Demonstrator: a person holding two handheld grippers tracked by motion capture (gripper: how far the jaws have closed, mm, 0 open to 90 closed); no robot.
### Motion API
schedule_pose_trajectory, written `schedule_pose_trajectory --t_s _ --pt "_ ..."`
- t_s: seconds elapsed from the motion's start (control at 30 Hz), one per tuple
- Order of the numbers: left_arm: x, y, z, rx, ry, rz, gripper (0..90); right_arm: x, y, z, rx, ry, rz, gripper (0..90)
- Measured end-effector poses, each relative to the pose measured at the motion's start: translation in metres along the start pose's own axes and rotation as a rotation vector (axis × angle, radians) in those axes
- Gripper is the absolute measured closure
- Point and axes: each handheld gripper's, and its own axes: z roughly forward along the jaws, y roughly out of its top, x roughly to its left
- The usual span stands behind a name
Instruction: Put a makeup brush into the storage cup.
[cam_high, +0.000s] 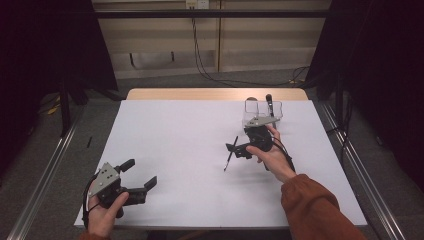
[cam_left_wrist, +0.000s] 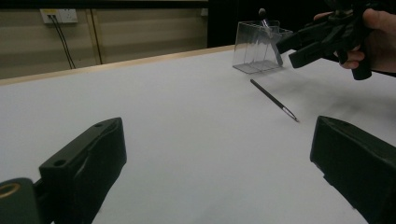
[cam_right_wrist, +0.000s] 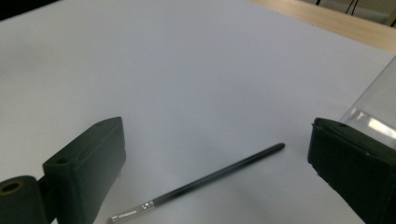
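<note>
Left gripper (cam_high: 141, 178): nearest of all, down at the table's near left corner, jaws spread wide with nothing between them, resting low over the white sheet.
Left hand (cam_high: 102, 212): wrapped round the handle from below, grey three-cornered plate on top, jaws pointing off to the right across the table.
Right gripper (cam_high: 239, 148): out at the far right, jaws wide apart, hovering just above the brush without touching it.
Right hand (cam_high: 270, 152): palm over the grip, fingers curled round it, rust-orange sleeve (cam_high: 315, 207) coming in from the bottom right, wrist turned so the jaws face left.
Brush (cam_right_wrist: 201, 184): thin, dark handle with a silver ferrule and a fine tip, lying flat on the sheet, slanting between the right gripper's two open jaws; free of both.
Clear holder (cam_high: 262, 111): see-through box just beyond the right hand, near the far edge, with another dark brush (cam_high: 269, 104) standing up in it.
White sheet (cam_high: 175, 145): covers the table, wooden edge (cam_high: 215, 94) showing at the back.
Writing: no brand or label that I can read on anything here.
Wall socket (cam_left_wrist: 59, 15): white plate on the far wall, black cables hanging from it.
</note>
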Motion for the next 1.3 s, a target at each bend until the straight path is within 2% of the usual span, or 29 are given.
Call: schedule_pose_trajectory --t_s 0.07,0.17,0.3,0.37,0.43,0.53,0.67,0.9,1.03,1.13,1.3 --pt "0.000 0.000 0.000 0.002 0.000 0.003 3.6 -0.002 -0.001 0.003 0.051 -0.002 0.013 5.0" --pt "0.000 0.000 0.001 0.005 0.001 0.002 3.6 -0.005 -0.002 0.005 0.074 -0.006 0.022 5.2" --pt "-0.001 0.000 0.001 0.004 0.001 0.002 3.6 -0.006 0.004 0.007 0.133 0.002 0.024 5.3" --pt "-0.001 0.000 0.001 0.000 -0.002 0.001 3.5 -0.008 0.009 0.008 0.183 0.011 0.035 7.9" --pt "0.000 0.000 0.001 0.005 0.000 0.005 3.5 -0.007 0.011 0.009 0.189 0.012 0.034 6.4" --pt "0.000 -0.001 0.002 0.004 0.000 0.005 3.5 -0.007 0.014 0.013 0.245 0.031 0.043 6.5" --pt "0.001 -0.001 0.002 0.013 0.004 0.000 3.5 -0.005 0.015 0.019 0.307 0.029 0.049 6.1" --pt "0.001 -0.001 0.002 0.013 0.001 0.004 3.5 -0.004 0.017 0.021 0.355 0.009 0.045 6.0" --pt "0.001 -0.001 0.002 0.012 0.000 0.004 3.5 -0.005 0.020 0.024 0.423 0.022 0.052 4.8" --pt "0.002 -0.001 0.001 0.010 0.001 0.005 3.5 -0.004 0.022 0.026 0.442 0.023 0.041 4.8" --pt "0.001 -0.001 0.002 0.012 0.002 0.000 3.5 -0.001 0.025 0.032 0.508 -0.001 0.052 7.4"
